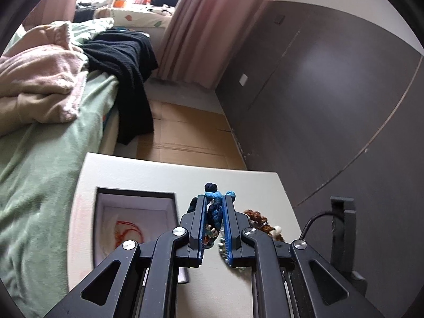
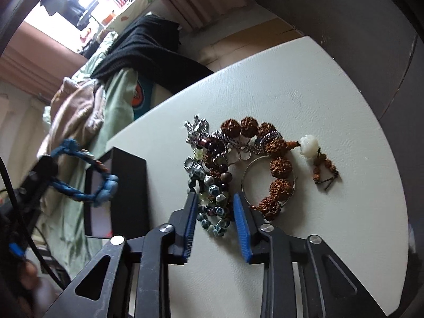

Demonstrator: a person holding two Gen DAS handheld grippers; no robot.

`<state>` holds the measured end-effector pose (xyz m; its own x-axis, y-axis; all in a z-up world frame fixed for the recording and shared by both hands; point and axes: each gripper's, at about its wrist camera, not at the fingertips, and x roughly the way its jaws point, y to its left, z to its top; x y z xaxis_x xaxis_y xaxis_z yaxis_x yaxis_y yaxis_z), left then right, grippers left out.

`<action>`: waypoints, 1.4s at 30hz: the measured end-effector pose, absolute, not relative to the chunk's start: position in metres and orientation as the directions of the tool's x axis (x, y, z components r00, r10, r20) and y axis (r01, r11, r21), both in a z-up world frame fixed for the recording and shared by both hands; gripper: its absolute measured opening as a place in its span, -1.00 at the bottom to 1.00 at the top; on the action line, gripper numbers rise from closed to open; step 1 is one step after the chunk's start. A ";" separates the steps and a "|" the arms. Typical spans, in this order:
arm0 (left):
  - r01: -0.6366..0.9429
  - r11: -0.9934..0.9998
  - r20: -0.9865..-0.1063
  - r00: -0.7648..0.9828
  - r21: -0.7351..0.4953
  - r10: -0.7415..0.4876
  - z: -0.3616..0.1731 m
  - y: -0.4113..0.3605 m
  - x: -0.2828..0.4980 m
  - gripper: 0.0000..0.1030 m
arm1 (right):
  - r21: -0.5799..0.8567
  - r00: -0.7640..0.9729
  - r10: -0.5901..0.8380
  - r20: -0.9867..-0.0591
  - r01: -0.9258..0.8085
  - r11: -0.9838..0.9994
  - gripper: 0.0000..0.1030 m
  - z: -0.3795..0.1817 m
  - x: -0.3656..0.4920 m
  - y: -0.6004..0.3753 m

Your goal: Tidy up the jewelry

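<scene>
We see a braided cord bracelet (image 1: 215, 206) in light and navy blue. At eleven o'clock from it, the box (image 1: 161, 194) is black outside with a white lining, and something red (image 1: 127, 229) lies inside. The table (image 2: 304, 84) is off-white. On it, the rough seed beads (image 2: 281, 167) are rusty brown with a white carved flower (image 2: 308, 144) at two o'clock; glossy beads (image 2: 212, 206) are grey-blue. The bedsheet (image 1: 39, 172) is pale green, the curtain (image 1: 201, 26) dusty pink.

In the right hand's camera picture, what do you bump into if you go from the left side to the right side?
Blue braided bracelet held in the air → black box → shiny glass-bead bracelet between the right gripper jaws → brown bumpy-bead bracelet → white flower bead.
</scene>
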<state>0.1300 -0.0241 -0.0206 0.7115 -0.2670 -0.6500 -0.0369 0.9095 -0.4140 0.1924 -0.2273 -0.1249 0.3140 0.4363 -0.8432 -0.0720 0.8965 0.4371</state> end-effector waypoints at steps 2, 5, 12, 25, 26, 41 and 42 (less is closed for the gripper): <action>-0.049 0.907 -0.650 0.714 -0.417 -0.260 -0.020 -0.017 0.127 -0.76 | 0.402 0.327 0.408 -0.852 -0.089 0.911 -0.65 -0.124 0.190 -0.226; -0.056 0.910 -0.650 0.717 -0.412 -0.250 -0.018 -0.013 0.123 -0.76 | 0.367 0.340 0.383 -0.859 -0.112 0.923 -0.73 -0.122 0.185 -0.224; -0.064 0.914 -0.653 0.720 -0.399 -0.235 -0.016 -0.009 0.114 -0.76 | 0.369 0.370 0.388 -0.844 -0.125 0.921 -0.77 -0.113 0.175 -0.227; -0.079 0.924 -0.656 0.727 -0.375 -0.204 -0.011 0.009 0.099 -0.76 | 0.521 0.451 0.542 -0.709 -0.182 0.834 -0.77 -0.071 0.153 -0.239; -0.082 0.925 -0.658 0.725 -0.372 -0.201 -0.011 0.011 0.099 -0.76 | 0.534 0.454 0.556 -0.696 -0.190 0.824 -0.77 -0.068 0.153 -0.235; -0.037 0.912 -0.663 0.700 -0.408 -0.268 -0.022 0.022 0.110 -0.74 | 0.646 0.462 0.719 -0.518 -0.339 0.684 -0.77 -0.037 0.139 -0.196; -0.041 0.914 -0.671 0.692 -0.404 -0.266 -0.024 0.022 0.112 -0.73 | 0.647 0.458 0.722 -0.519 -0.341 0.682 -0.77 -0.038 0.139 -0.193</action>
<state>0.1115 0.0222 -0.0236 0.6920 -0.2657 -0.6712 -0.0413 0.9137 -0.4043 0.1395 -0.1926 -0.0377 0.4585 0.7217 -0.5186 -0.3409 0.6817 0.6473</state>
